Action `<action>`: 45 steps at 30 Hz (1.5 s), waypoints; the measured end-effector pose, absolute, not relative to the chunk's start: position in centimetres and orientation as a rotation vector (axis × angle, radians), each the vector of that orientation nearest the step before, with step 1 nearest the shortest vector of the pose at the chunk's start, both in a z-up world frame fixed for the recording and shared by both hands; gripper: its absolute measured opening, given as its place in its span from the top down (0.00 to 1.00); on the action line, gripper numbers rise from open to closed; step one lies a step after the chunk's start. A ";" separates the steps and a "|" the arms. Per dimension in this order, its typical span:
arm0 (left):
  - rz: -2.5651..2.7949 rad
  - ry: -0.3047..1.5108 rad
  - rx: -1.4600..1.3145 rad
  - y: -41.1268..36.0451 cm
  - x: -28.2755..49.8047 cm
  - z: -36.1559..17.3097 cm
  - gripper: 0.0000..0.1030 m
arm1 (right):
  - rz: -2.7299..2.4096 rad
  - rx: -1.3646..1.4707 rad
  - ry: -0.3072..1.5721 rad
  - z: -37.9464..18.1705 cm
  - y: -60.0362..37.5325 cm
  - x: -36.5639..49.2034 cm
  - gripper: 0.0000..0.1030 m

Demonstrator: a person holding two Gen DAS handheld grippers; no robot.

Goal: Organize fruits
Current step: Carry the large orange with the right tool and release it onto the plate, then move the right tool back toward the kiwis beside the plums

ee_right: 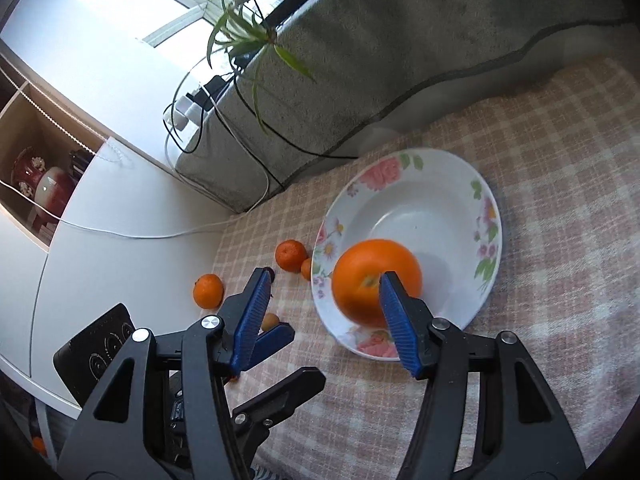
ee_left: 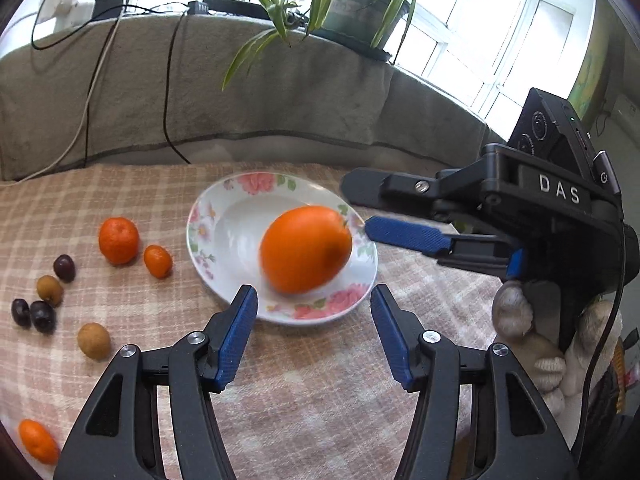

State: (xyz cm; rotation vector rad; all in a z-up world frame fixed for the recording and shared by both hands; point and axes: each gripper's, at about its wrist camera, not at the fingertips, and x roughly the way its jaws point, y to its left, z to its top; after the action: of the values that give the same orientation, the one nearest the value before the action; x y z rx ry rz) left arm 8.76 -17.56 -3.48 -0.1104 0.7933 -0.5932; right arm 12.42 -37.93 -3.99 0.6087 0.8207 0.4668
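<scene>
The left gripper (ee_left: 314, 336) pointed down at a slant toward the plate (ee_left: 236, 200), its jaws standing apart with nothing between them, the ribbed blue pads (ee_left: 240, 336) flanking the plate's near rim. The right gripper (ee_left: 356, 208) reached in from the plate's right side, held by a hand (ee_left: 532, 344) in a pale knit glove; its jaws were likewise apart and gripped nothing, though in its own view one blue pad (ee_right: 396, 328) overlapped the orange (ee_right: 374, 280) and I could not tell whether it touched.

The orange (ee_left: 306, 248), large, smooth and slightly blurred, lay inside the plate, on the side nearest the grippers. The plate was shallow white china with pink flowers round the rim. It sat on a soft pink-and-cream checked cloth (ee_left: 320, 400).

Left of the plate lay a dimpled tangerine (ee_left: 119, 240) and a small oval kumquat (ee_left: 158, 261) just beside it; farther left were dark round fruits (ee_left: 64, 268) and brownish, rough-skinned ones (ee_left: 94, 341). Beyond the plate rose a grey fleecy blanket (ee_left: 240, 92) with a potted plant (ee_left: 352, 4) on top.
</scene>
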 end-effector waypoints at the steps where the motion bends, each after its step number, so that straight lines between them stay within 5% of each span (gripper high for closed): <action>1: -0.594 0.787 -0.109 -17.4 8.7 -3.4 0.44 | 0.460 0.606 0.808 -3.7 -38.2 12.3 0.41; 13: -0.559 0.797 -0.135 -15.8 8.4 -4.4 0.42 | 0.419 0.562 0.782 -3.6 -39.0 11.0 0.41; 24: -0.508 0.729 -0.157 -11.8 8.2 -4.0 0.36 | 0.402 0.463 0.733 -2.8 -37.1 9.9 0.17; 45: -0.285 0.736 -0.054 -1.0 9.0 -4.4 0.36 | 0.509 0.151 0.718 -3.0 -27.4 8.4 0.16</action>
State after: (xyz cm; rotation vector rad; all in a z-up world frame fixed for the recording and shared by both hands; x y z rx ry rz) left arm 8.99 -0.96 -4.44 -0.0539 0.7360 -0.2846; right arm 8.45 -27.42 -3.01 0.1512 0.7176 0.5086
